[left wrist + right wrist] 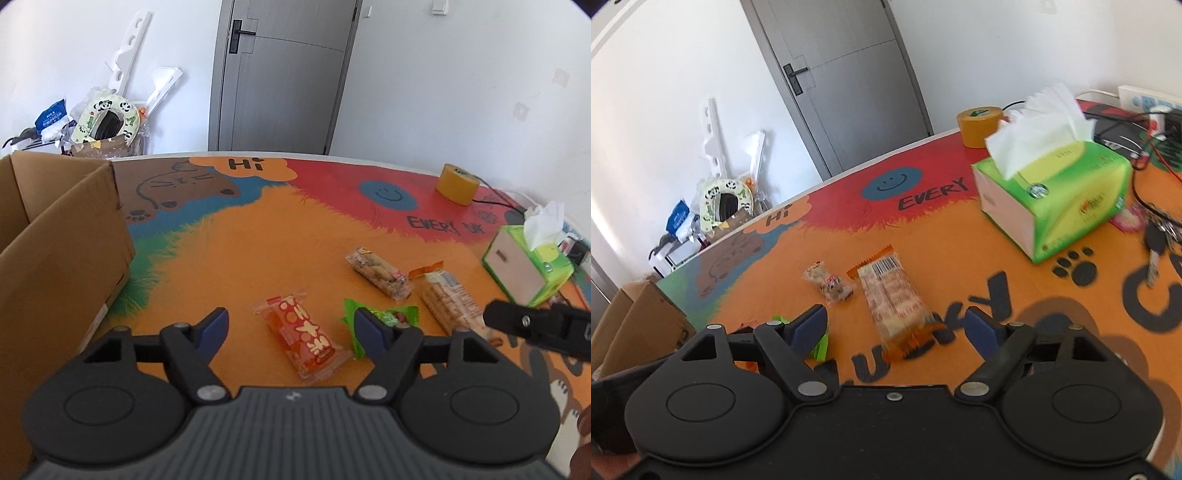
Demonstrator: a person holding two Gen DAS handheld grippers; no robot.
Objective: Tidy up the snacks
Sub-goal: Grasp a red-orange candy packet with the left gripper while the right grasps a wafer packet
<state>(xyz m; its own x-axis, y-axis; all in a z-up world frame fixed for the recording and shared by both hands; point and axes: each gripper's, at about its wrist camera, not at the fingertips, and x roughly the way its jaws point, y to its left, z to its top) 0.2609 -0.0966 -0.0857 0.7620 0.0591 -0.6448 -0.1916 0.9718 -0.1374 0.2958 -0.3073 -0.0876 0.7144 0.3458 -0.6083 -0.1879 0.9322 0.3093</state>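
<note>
On the colourful table mat lie several snack packets. In the left wrist view a red and orange packet [303, 336] lies between the blue pads of my left gripper [291, 326], which is open, with a gap on each side. A green packet [391, 317] sits partly behind the right-hand pad. Farther off lie a clear biscuit packet [378, 271] and a long cracker packet [450, 299]. In the right wrist view my right gripper [897, 326] is open over the long cracker packet [895, 299], its pads well apart from it. The biscuit packet [829, 282] and green packet [818, 345] lie to its left.
An open cardboard box [55, 240] stands at the table's left edge. A green tissue box [1067, 199], a yellow tape roll [979, 123], keys [1156, 240] and cables occupy the right side. A black part of the right gripper [535, 325] reaches in at the right of the left wrist view.
</note>
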